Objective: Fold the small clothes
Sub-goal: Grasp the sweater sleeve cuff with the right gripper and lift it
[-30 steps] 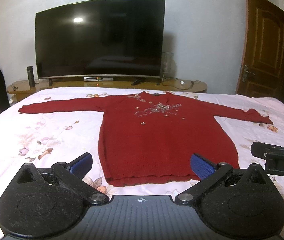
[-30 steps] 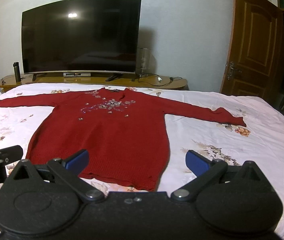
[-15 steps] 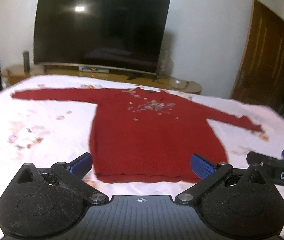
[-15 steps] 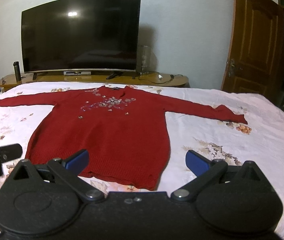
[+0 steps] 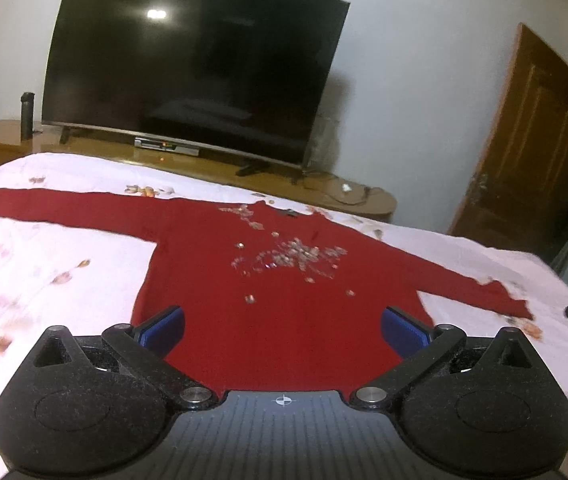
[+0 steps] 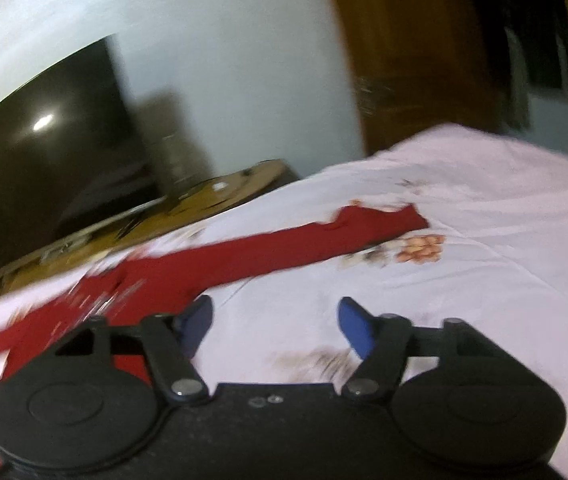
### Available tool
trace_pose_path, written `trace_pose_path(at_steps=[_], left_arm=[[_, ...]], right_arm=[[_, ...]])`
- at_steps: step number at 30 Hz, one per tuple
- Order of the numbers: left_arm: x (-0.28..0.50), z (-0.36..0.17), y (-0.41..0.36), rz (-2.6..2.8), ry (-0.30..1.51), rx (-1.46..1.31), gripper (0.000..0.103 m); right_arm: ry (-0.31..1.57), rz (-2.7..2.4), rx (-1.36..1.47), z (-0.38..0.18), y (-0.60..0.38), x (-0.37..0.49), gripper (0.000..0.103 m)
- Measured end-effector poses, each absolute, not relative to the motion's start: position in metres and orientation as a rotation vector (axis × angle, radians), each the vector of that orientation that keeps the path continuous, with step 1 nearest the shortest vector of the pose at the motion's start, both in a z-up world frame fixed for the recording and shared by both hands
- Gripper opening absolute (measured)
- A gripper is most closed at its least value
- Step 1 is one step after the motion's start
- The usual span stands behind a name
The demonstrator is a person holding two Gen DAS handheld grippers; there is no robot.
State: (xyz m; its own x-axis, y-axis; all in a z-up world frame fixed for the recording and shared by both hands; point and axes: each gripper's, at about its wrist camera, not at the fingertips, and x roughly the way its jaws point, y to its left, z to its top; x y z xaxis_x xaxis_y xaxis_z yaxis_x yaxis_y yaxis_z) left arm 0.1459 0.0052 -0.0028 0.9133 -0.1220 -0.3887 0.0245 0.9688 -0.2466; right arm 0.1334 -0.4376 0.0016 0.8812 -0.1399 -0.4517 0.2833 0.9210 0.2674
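Red knit sweater (image 5: 284, 312) lies flat on the floral bedsheet (image 6: 483, 264), its sleeve (image 6: 284, 244) running long-axis up-right ahead of the right gripper (image 6: 274, 326), the nearer tool, whose empty jaws have just been narrowing. Left gripper (image 5: 284, 328) gapes empty over the body.

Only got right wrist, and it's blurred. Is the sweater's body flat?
Observer: Yes. Left wrist view shows the sweater body flat on the bed, beaded front up.
Operator: Other sleeve?
Observer: The other sleeve is stretched straight out sideways, unfolded.
Operator: Left gripper?
Observer: The left gripper is open over the sweater's lower body, gripping nothing.
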Motion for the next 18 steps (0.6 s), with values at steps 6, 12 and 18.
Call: trace_pose_path(at_steps=[6, 12, 18], left_arm=[[0.239, -0.034, -0.029, -0.040, 0.575, -0.260, 0.103], [0.280, -0.052, -0.056, -0.015, 0.629, -0.247, 0.103], [0.294, -0.063, -0.054, 0.010, 0.653, -0.243, 0.103]], right_arm=[[0.446, -0.333, 0.614, -0.053, -0.565, 0.235, 0.038], [0.498, -0.393, 0.825, -0.116, -0.640, 0.295, 0.039], [0.481, -0.336, 0.884, -0.135, -0.653, 0.315, 0.036]])
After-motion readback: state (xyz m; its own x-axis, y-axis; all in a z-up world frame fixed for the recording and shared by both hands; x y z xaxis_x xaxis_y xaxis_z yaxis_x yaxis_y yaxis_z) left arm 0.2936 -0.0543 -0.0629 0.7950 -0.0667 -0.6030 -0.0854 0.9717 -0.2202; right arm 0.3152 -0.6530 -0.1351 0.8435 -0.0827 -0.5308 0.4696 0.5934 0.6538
